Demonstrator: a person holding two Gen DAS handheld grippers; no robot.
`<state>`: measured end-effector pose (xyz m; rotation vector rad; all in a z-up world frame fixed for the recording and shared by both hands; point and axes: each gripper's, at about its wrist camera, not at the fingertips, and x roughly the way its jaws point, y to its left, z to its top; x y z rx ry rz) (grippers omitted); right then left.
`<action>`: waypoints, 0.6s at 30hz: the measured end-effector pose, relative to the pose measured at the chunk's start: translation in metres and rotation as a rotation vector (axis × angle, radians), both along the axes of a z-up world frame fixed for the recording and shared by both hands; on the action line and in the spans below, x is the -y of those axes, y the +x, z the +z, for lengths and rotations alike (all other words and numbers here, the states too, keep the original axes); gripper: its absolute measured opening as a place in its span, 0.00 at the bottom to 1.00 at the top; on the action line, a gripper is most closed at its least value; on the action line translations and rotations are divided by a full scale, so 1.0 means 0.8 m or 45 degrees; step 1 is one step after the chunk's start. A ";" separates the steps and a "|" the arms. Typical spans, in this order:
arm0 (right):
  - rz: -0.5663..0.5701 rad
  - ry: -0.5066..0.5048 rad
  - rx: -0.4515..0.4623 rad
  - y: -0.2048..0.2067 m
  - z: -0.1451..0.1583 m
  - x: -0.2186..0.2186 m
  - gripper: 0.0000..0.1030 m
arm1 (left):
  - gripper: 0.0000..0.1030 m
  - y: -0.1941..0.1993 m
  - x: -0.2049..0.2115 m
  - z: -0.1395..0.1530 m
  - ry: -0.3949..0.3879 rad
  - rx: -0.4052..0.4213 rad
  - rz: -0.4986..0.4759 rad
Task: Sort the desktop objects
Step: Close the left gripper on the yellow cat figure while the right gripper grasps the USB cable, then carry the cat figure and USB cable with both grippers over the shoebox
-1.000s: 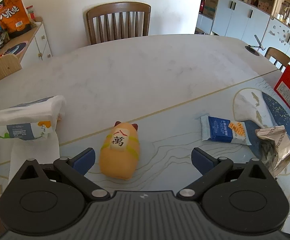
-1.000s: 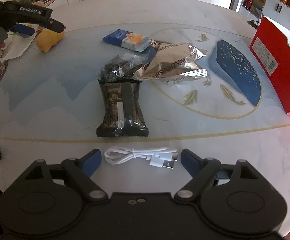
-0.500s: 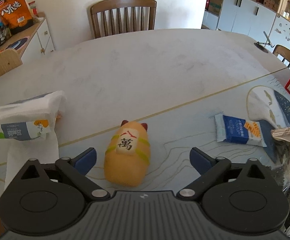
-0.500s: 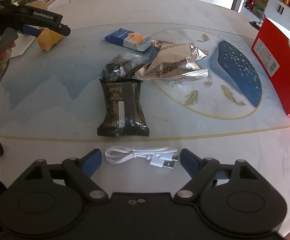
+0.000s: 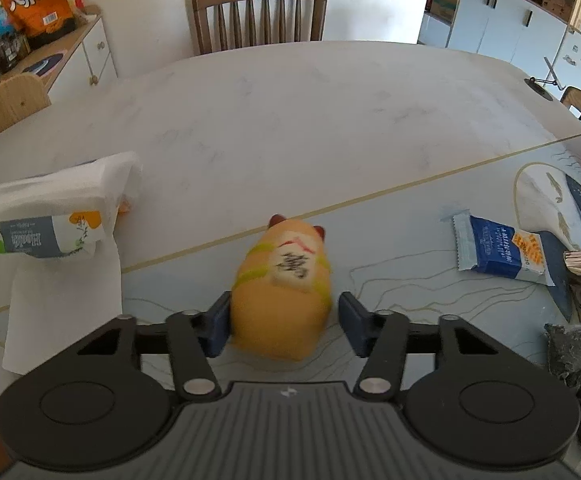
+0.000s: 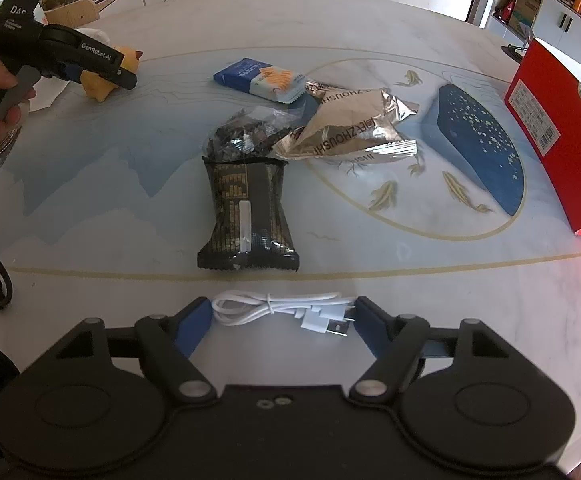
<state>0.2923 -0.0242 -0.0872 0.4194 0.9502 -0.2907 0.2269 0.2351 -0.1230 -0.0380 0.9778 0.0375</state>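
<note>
An orange cat-shaped toy with a white label lies on the table mat. My left gripper straddles its near end and its jaws are closing. The left pad is at the toy's side and a thin gap shows at the right pad. In the right wrist view the same toy sits far left under the hand-held left gripper. A coiled white USB cable lies between the fingers of my right gripper. Those jaws are closing too, their pads close to the cable's two ends.
A blue snack packet, a silver foil bag, a black packet and a clear bag of dark pieces lie mid-mat. A red box stands at the right. A tissue pack lies left, a chair beyond the table.
The left gripper came forward over the toy and its jaws narrowed around it. The right gripper stayed put while its jaws narrowed slightly toward the cable.
</note>
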 end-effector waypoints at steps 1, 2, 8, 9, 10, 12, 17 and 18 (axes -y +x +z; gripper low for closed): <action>-0.001 0.000 0.000 0.000 0.000 0.000 0.74 | 0.49 0.000 0.000 0.000 0.005 0.001 0.001; -0.001 0.000 0.000 0.000 0.000 0.000 0.74 | 0.47 0.000 0.000 0.000 0.006 0.001 0.001; -0.014 0.001 0.000 -0.006 0.000 0.001 0.73 | 0.44 -0.001 0.002 0.002 -0.005 -0.001 -0.015; -0.017 0.000 0.001 -0.007 0.000 0.002 0.73 | 0.44 -0.001 0.001 0.002 -0.007 -0.001 -0.017; -0.018 -0.002 0.001 -0.009 0.000 0.002 0.73 | 0.44 -0.001 0.000 0.002 -0.010 -0.001 -0.018; -0.025 -0.005 0.003 -0.011 0.001 0.003 0.73 | 0.43 -0.001 0.001 0.002 -0.021 -0.003 -0.018; -0.049 -0.009 0.008 -0.019 0.004 0.009 0.73 | 0.43 -0.005 0.007 0.006 -0.031 0.002 -0.032; -0.053 -0.009 0.011 -0.020 0.005 0.010 0.73 | 0.43 -0.006 0.008 0.008 -0.031 0.005 -0.037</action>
